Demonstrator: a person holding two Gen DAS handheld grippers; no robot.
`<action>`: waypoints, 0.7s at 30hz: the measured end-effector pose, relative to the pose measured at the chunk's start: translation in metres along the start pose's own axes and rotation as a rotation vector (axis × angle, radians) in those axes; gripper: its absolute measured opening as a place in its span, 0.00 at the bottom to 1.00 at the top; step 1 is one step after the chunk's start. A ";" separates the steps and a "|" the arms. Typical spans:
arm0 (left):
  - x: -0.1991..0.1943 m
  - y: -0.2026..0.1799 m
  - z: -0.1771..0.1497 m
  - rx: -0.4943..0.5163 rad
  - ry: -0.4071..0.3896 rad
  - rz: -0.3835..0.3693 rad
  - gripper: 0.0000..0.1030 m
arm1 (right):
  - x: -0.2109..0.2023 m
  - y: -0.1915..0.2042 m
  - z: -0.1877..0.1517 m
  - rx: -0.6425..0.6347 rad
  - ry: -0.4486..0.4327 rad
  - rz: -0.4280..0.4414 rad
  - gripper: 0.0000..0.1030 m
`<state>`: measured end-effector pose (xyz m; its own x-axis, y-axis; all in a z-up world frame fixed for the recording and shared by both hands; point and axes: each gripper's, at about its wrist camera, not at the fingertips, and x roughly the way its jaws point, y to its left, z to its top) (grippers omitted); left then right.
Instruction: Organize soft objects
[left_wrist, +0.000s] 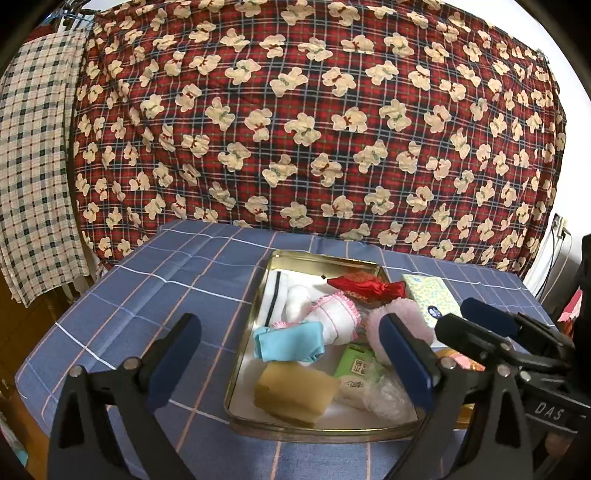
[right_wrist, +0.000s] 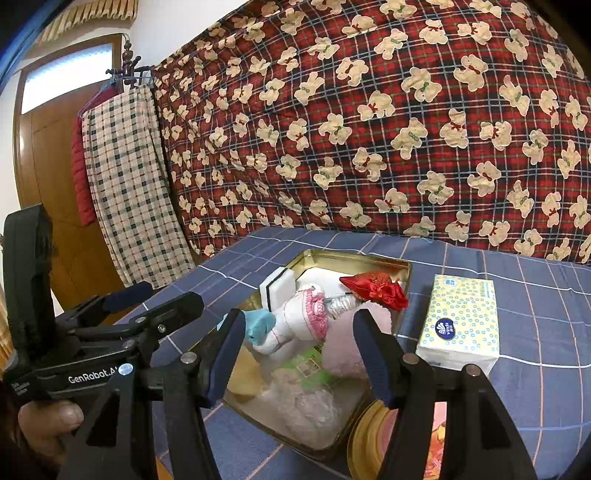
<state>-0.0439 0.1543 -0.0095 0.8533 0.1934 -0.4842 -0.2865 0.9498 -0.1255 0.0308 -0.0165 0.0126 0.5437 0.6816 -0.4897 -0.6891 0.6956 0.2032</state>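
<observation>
**Gold tin packed with soft things, both tools held apart above it**

Gold-coloured metal tray (left_wrist: 255, 306) sits at the centre of your blue checked worktop (left_wrist: 155, 280), and the soft objects lie inside it: a tan sponge (left_wrist: 295, 391) at the lower edge, a folded light-blue cloth (left_wrist: 288, 341) above it, a white sock with pink trim (left_wrist: 338, 315) in the middle, a fluffy pink puff (left_wrist: 376, 325) to its right, and a red satin pouch (left_wrist: 364, 288) resting at the upper right rim. A crinkled clear plastic bag (left_wrist: 380, 397) and a green packet (left_wrist: 356, 365) fill the lower right corner.

Your left tool (left_wrist: 291, 363) hovers low in frame over the tray, released, grasping nothing. Your right tool (right_wrist: 297, 352) hangs likewise, spread wide and empty.

Just right of the tray stands a dotted tissue box (right_wrist: 460, 321). A yellow round item (right_wrist: 369, 439) at the bottom of the right view is cut off by the tool, so you cannot make it out.
</observation>
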 end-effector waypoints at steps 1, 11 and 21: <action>0.000 0.000 0.000 0.000 0.001 0.000 0.96 | 0.000 0.000 0.000 0.000 0.000 -0.001 0.61; -0.001 -0.001 0.000 0.000 -0.001 -0.001 0.96 | -0.001 -0.002 0.001 0.002 -0.001 0.000 0.62; 0.000 0.001 0.007 -0.005 0.017 -0.007 0.96 | 0.000 -0.002 0.001 0.005 0.001 0.000 0.62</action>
<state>-0.0414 0.1574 -0.0040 0.8477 0.1830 -0.4979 -0.2832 0.9498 -0.1331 0.0322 -0.0181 0.0129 0.5436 0.6811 -0.4906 -0.6863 0.6971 0.2073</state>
